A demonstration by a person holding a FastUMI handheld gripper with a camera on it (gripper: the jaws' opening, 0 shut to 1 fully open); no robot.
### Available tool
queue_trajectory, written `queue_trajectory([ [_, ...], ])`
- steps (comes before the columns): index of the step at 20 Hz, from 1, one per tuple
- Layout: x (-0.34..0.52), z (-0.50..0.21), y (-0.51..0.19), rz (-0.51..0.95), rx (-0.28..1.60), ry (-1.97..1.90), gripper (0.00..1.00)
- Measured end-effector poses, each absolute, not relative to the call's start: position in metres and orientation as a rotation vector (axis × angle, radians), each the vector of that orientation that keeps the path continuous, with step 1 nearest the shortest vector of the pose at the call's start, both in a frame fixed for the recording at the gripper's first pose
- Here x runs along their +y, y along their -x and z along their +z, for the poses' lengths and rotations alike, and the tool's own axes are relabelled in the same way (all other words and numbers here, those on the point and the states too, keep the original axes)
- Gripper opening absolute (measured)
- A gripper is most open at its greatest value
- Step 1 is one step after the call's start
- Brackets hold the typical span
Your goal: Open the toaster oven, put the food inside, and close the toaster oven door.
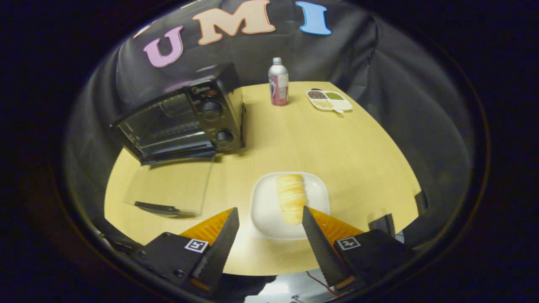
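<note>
Hovering gripper (269, 216) spread wide, pastry (291, 198) on plate (265, 210) just ahead.

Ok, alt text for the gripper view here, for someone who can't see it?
The open gripper hovers over a white plate holding a pale yellow pastry, which lies just ahead of the fingers on a wooden table. Beyond and to the left, the black toaster oven has its glass door folded down open; a bottle and divided dish stand farther back.

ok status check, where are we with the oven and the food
Tongs open, empty, just short of pale yellow ridged pastry on white square plate. Black toaster oven glass door folded down flat. Path clear.
</note>
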State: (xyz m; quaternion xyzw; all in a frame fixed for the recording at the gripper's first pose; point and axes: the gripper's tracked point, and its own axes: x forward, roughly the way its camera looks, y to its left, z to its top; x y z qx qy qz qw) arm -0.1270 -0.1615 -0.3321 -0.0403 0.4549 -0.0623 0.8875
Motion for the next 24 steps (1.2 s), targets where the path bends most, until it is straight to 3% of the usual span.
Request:
queue_trajectory([
  [11,-0.183,-0.396,0.107,-0.14,1.086,0.135,0.96],
  [18,-0.156,-0.392,0.105,-0.223,1.054,-0.068,0.69],
  [23,-0.06,-0.344,0.099,-0.11,0.955,-0.381,0.48],
  [24,-0.038,-0.335,0.094,-0.081,0.931,-0.439,0.48],
])
